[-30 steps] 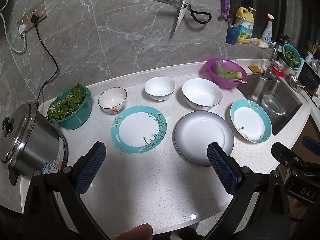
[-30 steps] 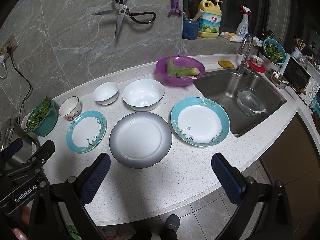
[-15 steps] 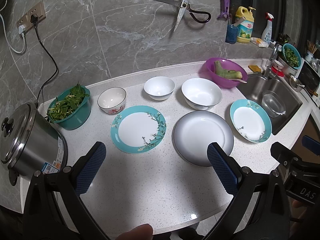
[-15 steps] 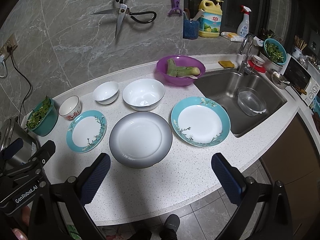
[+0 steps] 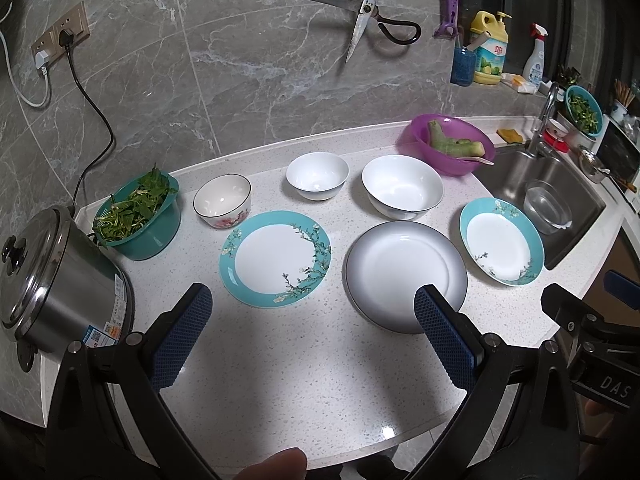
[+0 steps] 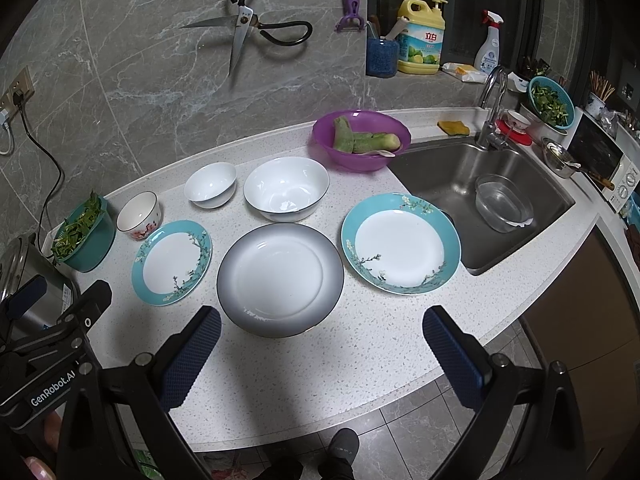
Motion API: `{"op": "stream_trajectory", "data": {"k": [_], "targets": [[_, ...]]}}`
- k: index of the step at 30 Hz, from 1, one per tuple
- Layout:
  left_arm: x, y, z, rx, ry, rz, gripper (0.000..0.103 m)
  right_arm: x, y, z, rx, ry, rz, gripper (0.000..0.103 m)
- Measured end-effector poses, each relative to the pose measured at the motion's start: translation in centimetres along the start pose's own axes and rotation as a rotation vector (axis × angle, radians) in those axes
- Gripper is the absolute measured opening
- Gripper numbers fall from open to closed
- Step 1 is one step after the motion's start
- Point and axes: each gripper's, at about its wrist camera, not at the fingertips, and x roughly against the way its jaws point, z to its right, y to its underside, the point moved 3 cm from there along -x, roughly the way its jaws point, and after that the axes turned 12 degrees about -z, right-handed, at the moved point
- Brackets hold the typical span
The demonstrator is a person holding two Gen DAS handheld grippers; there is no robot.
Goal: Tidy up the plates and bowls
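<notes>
On the white counter (image 5: 320,360) lie three plates: a small teal plate (image 5: 275,257) (image 6: 173,261), a grey-rimmed plate (image 5: 404,274) (image 6: 280,278) and a larger teal plate (image 5: 501,241) (image 6: 400,249). Behind them stand a flowered bowl (image 5: 222,205) (image 6: 139,214), a small white bowl (image 5: 317,175) (image 6: 210,184) and a large white bowl (image 5: 402,191) (image 6: 286,189). My left gripper (image 5: 312,300) is open and empty, above the counter in front of the plates. My right gripper (image 6: 320,320) is open and empty at the counter's front edge.
A steel rice cooker (image 5: 48,280) and a teal basket of greens (image 5: 138,216) stand at the left. A purple bowl of vegetables (image 6: 360,138) stands behind, beside the sink (image 6: 488,196), which holds a glass bowl. Scissors (image 6: 244,32) hang on the wall.
</notes>
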Motion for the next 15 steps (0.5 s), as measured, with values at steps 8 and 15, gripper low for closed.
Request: {"op": "stream_trajectory", "data": {"k": [8,15], "targets": [[0.0,-0.1,0.0,0.001,0.000,-0.001,0.103,-0.3,-0.1,0.1,0.004,-0.005,-0.005,0.103],[-1.1,-0.2,0.5,0.006,-0.007,-0.012,0.103,-0.9,-0.6,0.7,0.013,-0.013,-0.015,0.103]]}}
